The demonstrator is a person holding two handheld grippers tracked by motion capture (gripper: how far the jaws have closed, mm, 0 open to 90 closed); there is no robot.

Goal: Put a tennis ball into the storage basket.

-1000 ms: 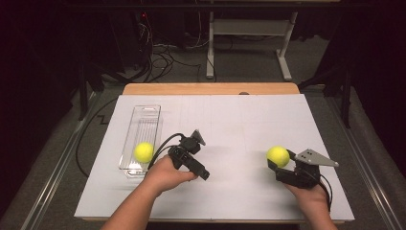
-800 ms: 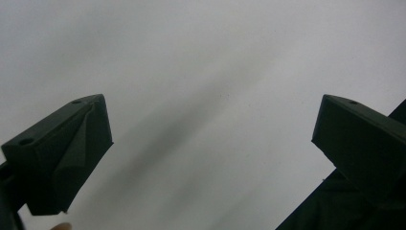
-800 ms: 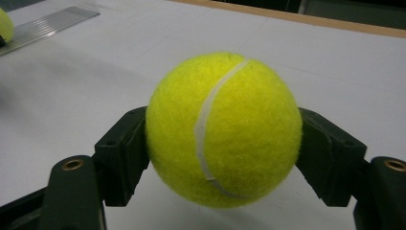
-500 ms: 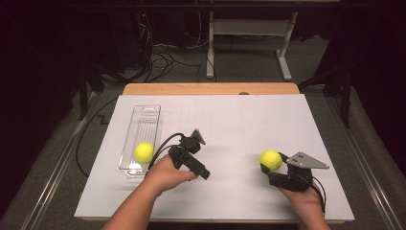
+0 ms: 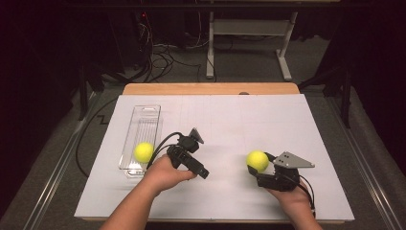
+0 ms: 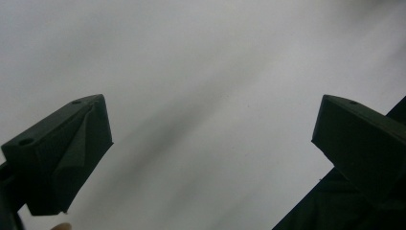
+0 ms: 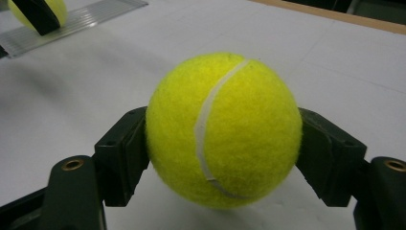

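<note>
My right gripper (image 5: pixel 258 165) is shut on a yellow tennis ball (image 5: pixel 257 161), low over the white table sheet at the right; in the right gripper view the tennis ball (image 7: pixel 224 129) sits squeezed between both black pads (image 7: pixel 122 155). A second yellow tennis ball (image 5: pixel 143 152) lies in the near end of a clear plastic tray (image 5: pixel 143 125) at the left. My left gripper (image 5: pixel 203 172) rests on the sheet just right of the tray, pointing toward the near right. In the left gripper view its jaws stand wide apart over bare white sheet, nothing between the fingertips (image 6: pixel 67 153).
A white sheet (image 5: pixel 249 120) covers the wooden table (image 5: pixel 210 89). Black cables (image 5: pixel 160 146) trail from the left gripper past the tray. Beyond the table's far edge are a dark floor, loose cables and a metal stand (image 5: pixel 249 43).
My right gripper has carried the tennis ball leftward across the sheet and a little nearer. The left hand and the ball in the tray have stayed put.
</note>
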